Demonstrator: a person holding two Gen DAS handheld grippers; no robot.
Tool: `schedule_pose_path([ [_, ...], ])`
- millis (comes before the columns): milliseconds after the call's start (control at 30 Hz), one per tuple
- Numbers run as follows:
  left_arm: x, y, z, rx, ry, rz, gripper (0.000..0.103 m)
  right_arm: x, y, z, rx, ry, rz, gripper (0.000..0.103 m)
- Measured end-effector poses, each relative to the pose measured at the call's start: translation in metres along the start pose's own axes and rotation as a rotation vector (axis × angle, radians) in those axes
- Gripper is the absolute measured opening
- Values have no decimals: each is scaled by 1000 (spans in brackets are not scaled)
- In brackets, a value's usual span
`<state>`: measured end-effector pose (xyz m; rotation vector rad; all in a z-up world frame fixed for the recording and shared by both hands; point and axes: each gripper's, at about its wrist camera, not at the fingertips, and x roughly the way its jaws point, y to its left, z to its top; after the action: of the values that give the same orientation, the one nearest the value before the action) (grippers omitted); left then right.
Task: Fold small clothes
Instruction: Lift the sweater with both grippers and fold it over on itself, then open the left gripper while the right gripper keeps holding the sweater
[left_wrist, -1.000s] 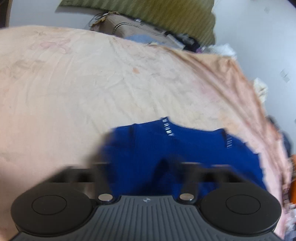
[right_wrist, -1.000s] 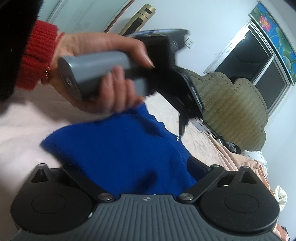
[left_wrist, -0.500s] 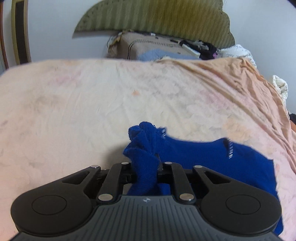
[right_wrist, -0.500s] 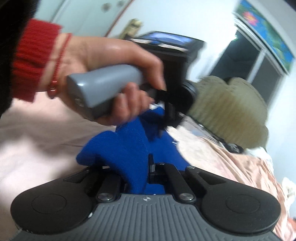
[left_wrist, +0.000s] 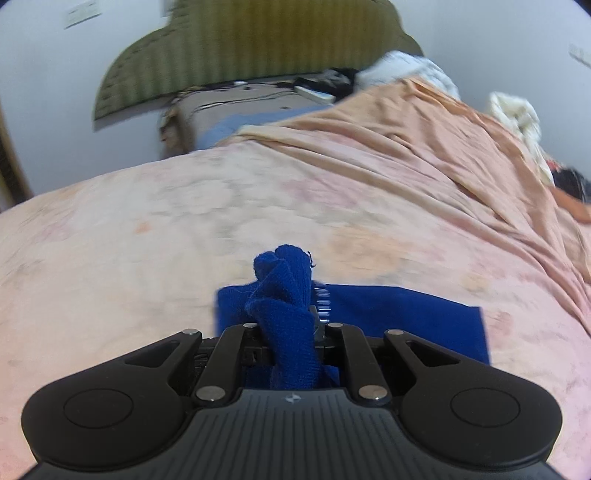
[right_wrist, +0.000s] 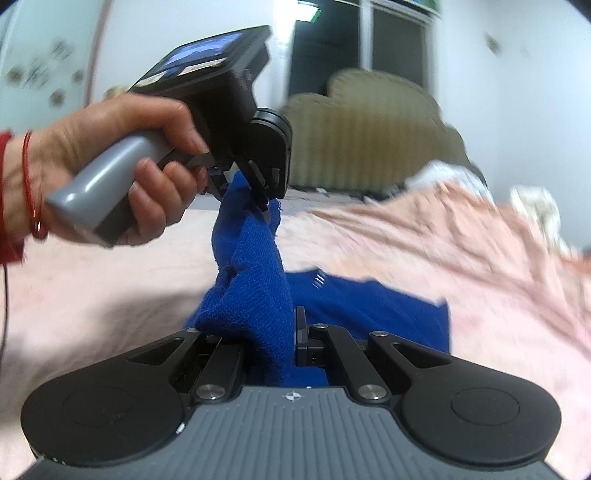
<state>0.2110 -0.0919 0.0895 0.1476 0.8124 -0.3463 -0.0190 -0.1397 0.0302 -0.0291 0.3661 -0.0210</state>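
Both tools have a bite on the blue knit garment (left_wrist: 388, 317), which lies partly flat on the pink bed sheet (left_wrist: 147, 240) and partly lifted. The left hand-held gripper (left_wrist: 291, 328) is clamped together on a bunched edge of the cloth, a tuft poking out past its jaws; seen from the right wrist, that same left hand-held gripper (right_wrist: 255, 199) hangs above the bed in the person's hand (right_wrist: 122, 162) with a twisted rope of blue fabric trailing down from it. The right hand-held gripper (right_wrist: 273, 332) is likewise pinched shut on a thick fold of the same garment. The step in hand looks like carrying one edge over to make a fold. To do it well, the two grips should move apart first so the twisted stretch between them pulls flat, then travel together at equal height, laying the lifted edge squarely over the part resting on the bed before either lets go.
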Motion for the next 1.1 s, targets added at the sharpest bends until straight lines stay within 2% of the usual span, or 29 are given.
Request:
schedule_pose_path([
  [200, 31, -76, -2, 128, -7, 32, 12, -1, -69, -25, 245, 46, -3, 2],
  [367, 57, -113, -6, 191, 3, 49, 12, 8, -107, -48, 420, 94, 32, 3],
  [500, 75, -128, -9, 200, 16, 20, 13, 15, -128, -60, 537, 117, 62, 3],
  [567, 80, -135, -12, 224, 19, -24, 14, 16, -135, -66, 593, 140, 85, 4],
  [633, 80, -134, -10, 209, 15, -88, 16, 18, -144, -73, 654, 172, 120, 9],
  [667, 79, -131, -6, 177, 23, -125, 24, 20, -148, -76, 682, 186, 133, 20],
  [733, 76, -120, 3, 83, 30, -191, 49, 19, -156, -83, 739, 194, 166, 20],
  [767, 71, -112, 7, 32, 18, -221, 74, 19, -159, -86, 762, 196, 182, 20],
  [800, 65, -105, 10, -3, -8, -230, 86, 20, -163, -88, 788, 195, 197, 21],
  [867, 48, -92, 14, -28, -82, -219, 87, 20, -168, -91, 830, 194, 217, 23],
  [967, 22, -73, 11, 20, -125, -159, 87, 18, -174, -94, 889, 182, 247, 30],
  [1100, -11, -42, -32, 116, -149, -72, 87, 14, -178, -95, 939, 168, 249, 33],
])
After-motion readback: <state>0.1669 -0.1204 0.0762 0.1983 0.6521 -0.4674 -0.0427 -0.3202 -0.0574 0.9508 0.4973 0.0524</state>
